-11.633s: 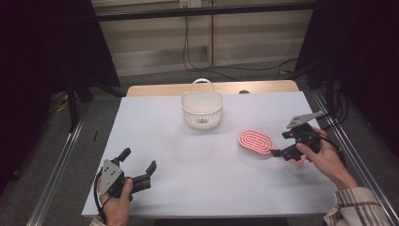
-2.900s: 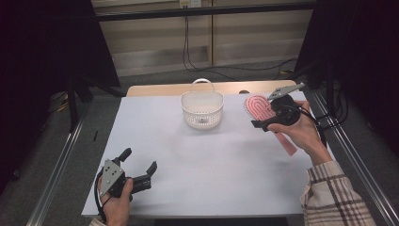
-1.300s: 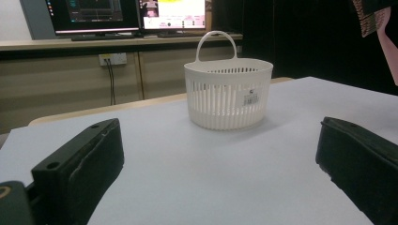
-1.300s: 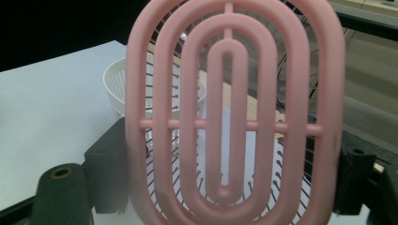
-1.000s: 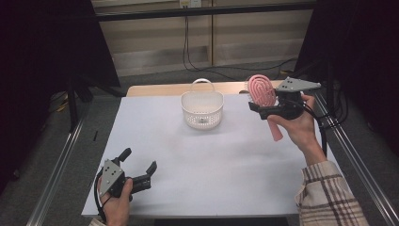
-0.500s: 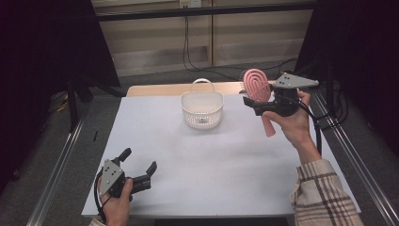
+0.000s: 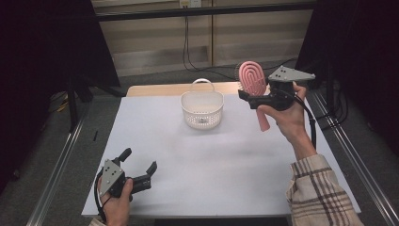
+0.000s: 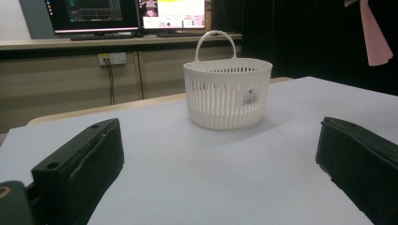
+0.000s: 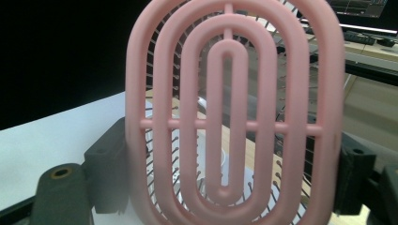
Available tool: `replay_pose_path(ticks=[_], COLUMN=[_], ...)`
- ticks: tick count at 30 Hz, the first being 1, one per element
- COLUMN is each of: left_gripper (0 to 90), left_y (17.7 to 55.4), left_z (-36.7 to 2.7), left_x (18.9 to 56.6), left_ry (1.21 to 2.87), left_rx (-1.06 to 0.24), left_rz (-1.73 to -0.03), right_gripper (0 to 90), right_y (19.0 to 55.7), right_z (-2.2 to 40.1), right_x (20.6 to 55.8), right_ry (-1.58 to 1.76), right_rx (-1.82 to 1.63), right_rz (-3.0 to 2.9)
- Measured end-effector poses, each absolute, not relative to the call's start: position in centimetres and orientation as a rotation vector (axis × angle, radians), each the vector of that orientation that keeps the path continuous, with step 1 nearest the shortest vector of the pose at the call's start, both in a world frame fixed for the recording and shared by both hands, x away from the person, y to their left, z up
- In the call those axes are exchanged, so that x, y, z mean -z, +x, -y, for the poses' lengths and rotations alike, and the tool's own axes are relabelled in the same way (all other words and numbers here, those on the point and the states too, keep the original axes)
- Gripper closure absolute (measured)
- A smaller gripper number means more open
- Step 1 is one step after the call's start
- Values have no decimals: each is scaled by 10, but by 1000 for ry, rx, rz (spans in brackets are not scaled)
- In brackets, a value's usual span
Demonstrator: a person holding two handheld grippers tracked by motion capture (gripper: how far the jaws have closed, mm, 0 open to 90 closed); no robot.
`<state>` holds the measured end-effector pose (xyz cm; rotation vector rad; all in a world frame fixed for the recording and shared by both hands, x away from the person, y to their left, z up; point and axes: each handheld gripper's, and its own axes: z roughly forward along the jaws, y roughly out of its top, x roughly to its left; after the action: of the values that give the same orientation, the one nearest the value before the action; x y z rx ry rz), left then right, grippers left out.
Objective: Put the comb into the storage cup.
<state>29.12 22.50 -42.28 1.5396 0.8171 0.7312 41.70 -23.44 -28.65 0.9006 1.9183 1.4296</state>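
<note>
A pink vented hairbrush stands upright in the air, head up and handle hanging down, to the right of the white slatted basket and higher than its rim. My right gripper is shut on the brush just below its head. In the right gripper view the brush head stands between the two black jaws. My left gripper rests open on the white table at the front left, nothing between its jaws. The left gripper view looks at the basket with the pink handle at upper right.
The basket has a loop handle and sits at the table's far middle. Metal rails run along both sides of the table. Monitors stand on a bench beyond the far edge.
My right hand has carried the hairbrush upward and leftward, closer to the basket. The left gripper has stayed put.
</note>
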Motion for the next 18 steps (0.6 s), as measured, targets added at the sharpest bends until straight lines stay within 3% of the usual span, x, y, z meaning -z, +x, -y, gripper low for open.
replay_pose_path(ticks=[18], left_gripper=[13], left_y=[291], left_z=[-225], left_x=[423], left_ry=[1546], left_rx=[-731], left_rz=[-812], right_gripper=[198], right_y=[434], right_z=[225], right_x=[277], right_ry=[928], right_rx=[-1481], right_rz=[-1843])
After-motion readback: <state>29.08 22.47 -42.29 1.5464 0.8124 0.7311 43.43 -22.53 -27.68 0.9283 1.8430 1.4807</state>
